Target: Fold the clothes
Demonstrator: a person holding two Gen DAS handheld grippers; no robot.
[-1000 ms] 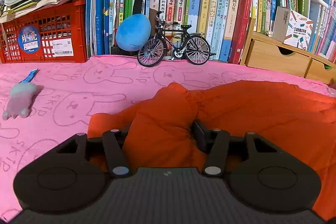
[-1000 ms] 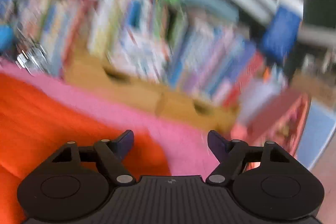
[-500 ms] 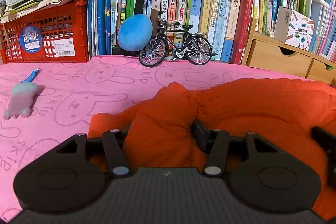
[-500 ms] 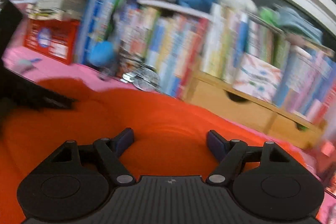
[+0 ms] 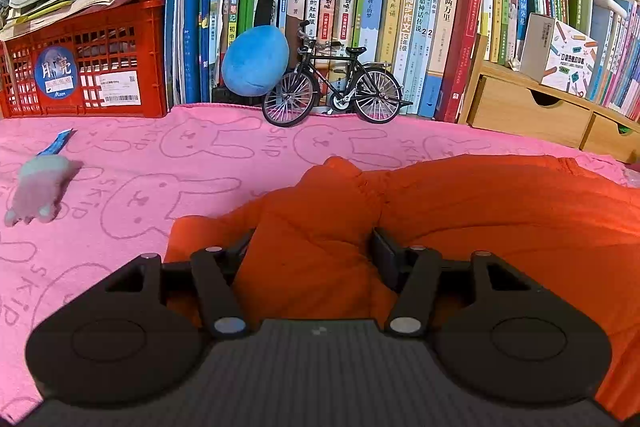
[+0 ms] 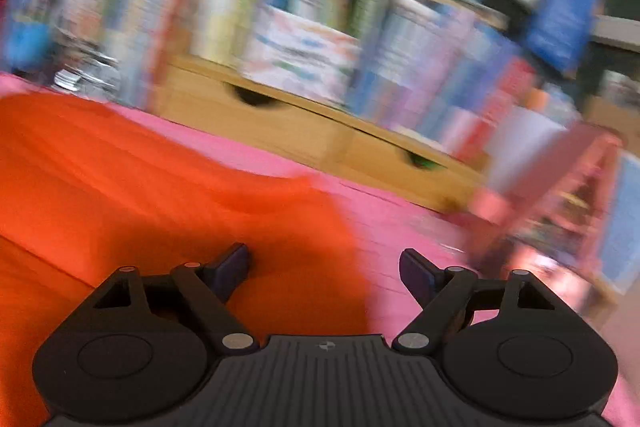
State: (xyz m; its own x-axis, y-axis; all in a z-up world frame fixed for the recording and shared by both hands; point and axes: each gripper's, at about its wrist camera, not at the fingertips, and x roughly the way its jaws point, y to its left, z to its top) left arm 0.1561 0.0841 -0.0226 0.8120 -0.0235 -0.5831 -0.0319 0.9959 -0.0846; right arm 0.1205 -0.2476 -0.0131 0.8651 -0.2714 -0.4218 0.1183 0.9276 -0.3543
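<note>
An orange garment (image 5: 480,211) lies rumpled on a pink bunny-print towel (image 5: 160,167). My left gripper (image 5: 312,247) sits low over the garment's left part. A raised bunch of orange cloth fills the gap between its pads, and its jaws are opening. In the blurred right wrist view, my right gripper (image 6: 324,263) hovers over the right edge of the garment (image 6: 120,187). One finger is above the orange cloth, the other above the pink towel (image 6: 400,227). Its jaws are wide and opening, and nothing is pinched between them.
A row of books (image 5: 400,7) stands along the back, with a toy bicycle (image 5: 334,87) and a blue plush ball (image 5: 254,61) in front of it. A red crate (image 5: 84,67) is at back left and wooden drawers (image 5: 528,115) at back right. A small pale plush toy (image 5: 34,191) lies on the towel at left.
The right wrist view has swung from the middle of the garment to its right edge and dropped lower. The right gripper's finger has left the left view. The left gripper holds still.
</note>
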